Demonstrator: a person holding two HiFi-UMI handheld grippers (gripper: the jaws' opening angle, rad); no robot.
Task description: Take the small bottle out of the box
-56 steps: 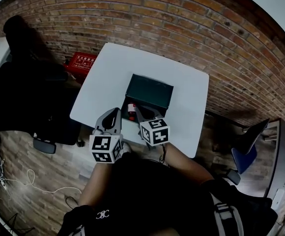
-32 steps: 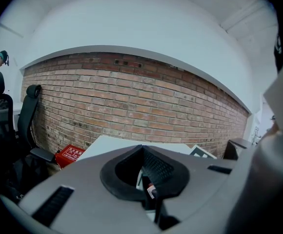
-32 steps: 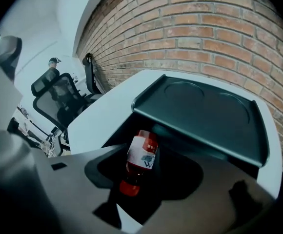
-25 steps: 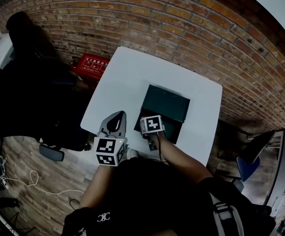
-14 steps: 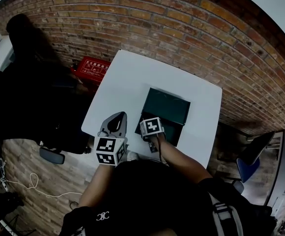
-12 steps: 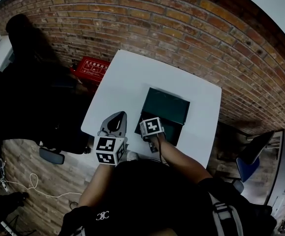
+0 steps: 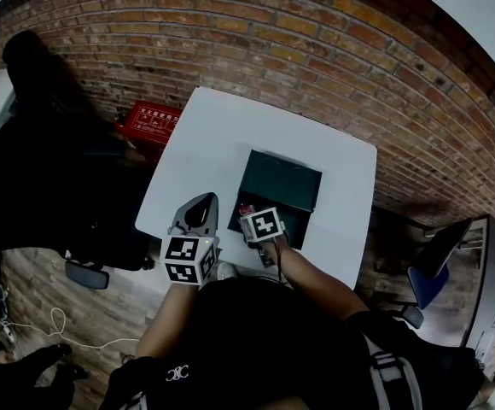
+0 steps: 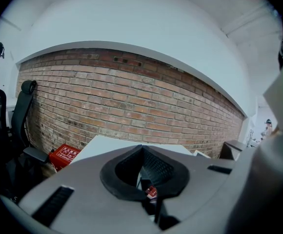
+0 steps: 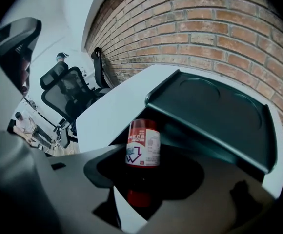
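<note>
A dark green box (image 7: 278, 184) with its lid (image 9: 214, 113) raised stands on the white table (image 7: 222, 143). My right gripper (image 7: 250, 215) is at the box's near edge, shut on the small red bottle (image 9: 143, 149) with a white label. The bottle stands up between the jaws, in front of the lid. In the head view only a bit of red bottle (image 7: 245, 209) shows beside the marker cube. My left gripper (image 7: 201, 200) hovers over the table's near edge, left of the box, jaw tips together and nothing held; the left gripper (image 8: 141, 149) faces the brick wall.
A red crate (image 7: 149, 120) lies on the floor left of the table, with a dark office chair (image 7: 51, 178) beside it. The brick wall (image 7: 316, 49) runs behind the table. A blue chair (image 7: 427, 282) stands at the right. More office chairs (image 9: 66, 89) stand beyond the table.
The right gripper has drawn back slightly toward the box's near edge, and the bottle's red end now shows beside its cube. The left gripper has stayed put.
</note>
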